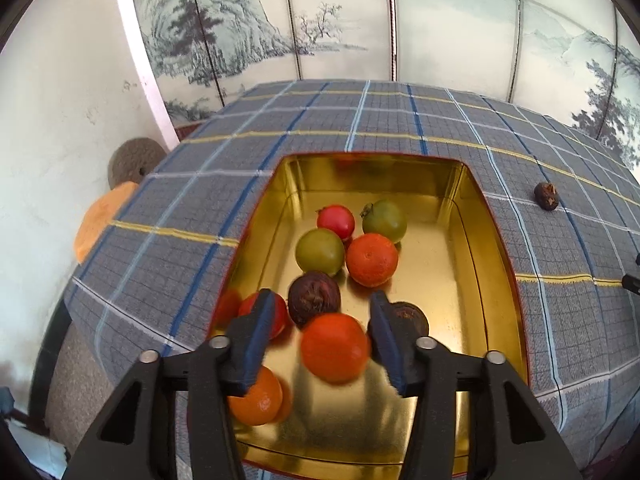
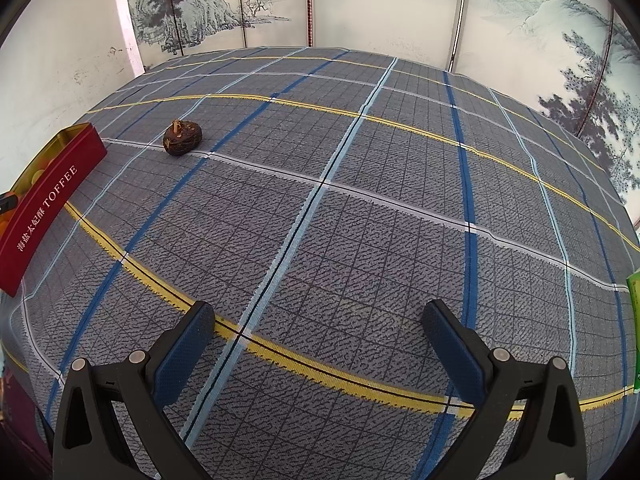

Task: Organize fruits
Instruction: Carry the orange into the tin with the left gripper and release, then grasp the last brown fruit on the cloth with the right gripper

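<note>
My left gripper [image 1: 320,314] is open above a gold-lined tin [image 1: 472,208]. A blurred orange fruit [image 1: 334,348] sits between its fingers without touching them. Several more fruits lie in the tin: a red one [image 1: 336,221], green ones [image 1: 385,220], oranges [image 1: 372,259] and dark brown ones [image 1: 314,298]. One dark brown fruit [image 2: 182,137] lies alone on the plaid cloth, right of the tin; it also shows in the left wrist view [image 1: 547,196]. My right gripper [image 2: 318,322] is open and empty above bare cloth. The tin's red side [image 2: 44,204] is at its far left.
The plaid cloth [image 2: 360,208] covers the table. A painted folding screen [image 1: 340,20] stands behind it. A white wall [image 1: 60,100] is at the left, with a stone disc [image 1: 132,160] and an orange object [image 1: 100,220] below the table edge. A green packet [image 2: 634,300] is at the right edge.
</note>
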`<move>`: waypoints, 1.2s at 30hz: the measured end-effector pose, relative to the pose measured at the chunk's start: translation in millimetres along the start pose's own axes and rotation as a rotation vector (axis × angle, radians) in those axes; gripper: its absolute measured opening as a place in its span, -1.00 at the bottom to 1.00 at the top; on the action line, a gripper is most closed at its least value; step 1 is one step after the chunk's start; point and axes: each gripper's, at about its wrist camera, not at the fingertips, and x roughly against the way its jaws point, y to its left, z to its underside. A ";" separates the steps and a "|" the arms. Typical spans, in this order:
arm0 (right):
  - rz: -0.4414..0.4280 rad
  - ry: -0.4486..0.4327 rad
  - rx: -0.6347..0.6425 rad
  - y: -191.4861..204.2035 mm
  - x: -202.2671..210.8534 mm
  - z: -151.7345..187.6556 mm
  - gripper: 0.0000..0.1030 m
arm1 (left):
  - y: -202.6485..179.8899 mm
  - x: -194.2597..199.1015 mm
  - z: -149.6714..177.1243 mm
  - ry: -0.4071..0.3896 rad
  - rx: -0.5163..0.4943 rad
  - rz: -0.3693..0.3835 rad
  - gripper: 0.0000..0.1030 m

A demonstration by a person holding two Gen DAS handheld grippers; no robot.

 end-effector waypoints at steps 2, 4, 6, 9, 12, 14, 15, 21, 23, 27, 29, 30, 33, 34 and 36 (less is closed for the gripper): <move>0.000 0.000 0.000 0.3 0.2 0.4 0.99 | -1.3 3.2 -1.2 -0.015 -0.010 -0.012 0.15; 0.000 0.000 0.000 -0.1 0.0 -0.1 0.99 | -3.3 6.5 -2.4 -0.027 -0.017 -0.018 0.17; 0.000 0.000 0.000 0.0 0.0 0.0 0.99 | -5.9 9.5 -4.1 -0.035 -0.027 -0.023 0.19; -0.002 -0.001 0.003 0.4 -0.1 0.1 1.00 | -8.9 13.8 -5.3 -0.043 -0.038 -0.026 0.22; -0.015 -0.027 0.033 8.9 5.4 -4.2 1.00 | -12.8 18.1 -6.6 -0.054 -0.058 -0.036 0.23; -0.057 -0.076 0.069 21.5 16.4 -12.9 0.99 | -14.2 19.7 -7.6 -0.056 -0.061 -0.038 0.23; -0.074 -0.099 0.090 28.3 21.8 -18.0 0.99 | -15.0 20.1 -8.3 -0.057 -0.060 -0.034 0.23; -0.163 -0.154 0.202 68.3 25.8 -50.3 0.99 | -20.1 20.7 -10.2 -0.052 -0.064 -0.028 0.24; -0.180 -0.151 0.207 76.3 17.9 -58.5 0.99 | -22.1 20.8 -11.0 -0.051 -0.069 -0.030 0.24; -0.208 -0.148 0.213 85.6 1.6 -72.7 0.99 | -25.7 19.4 -12.8 -0.049 -0.082 -0.033 0.25; -0.223 -0.146 0.211 89.4 -2.9 -78.6 0.99 | -26.8 18.1 -14.0 -0.047 -0.083 -0.034 0.30; -0.234 -0.145 0.210 91.0 -6.3 -82.1 0.99 | -27.3 17.6 -14.4 -0.047 -0.080 -0.031 0.33; -0.242 -0.138 0.220 97.4 -18.0 -90.0 0.99 | -26.3 17.8 -15.6 -0.049 -0.062 -0.009 0.36; -0.243 -0.133 0.222 99.1 -22.1 -92.4 0.99 | -26.0 17.6 -16.0 -0.048 -0.055 -0.001 0.37; -0.241 -0.131 0.222 100.0 -29.4 -96.8 0.99 | -26.0 16.5 -16.9 -0.045 -0.045 0.017 0.37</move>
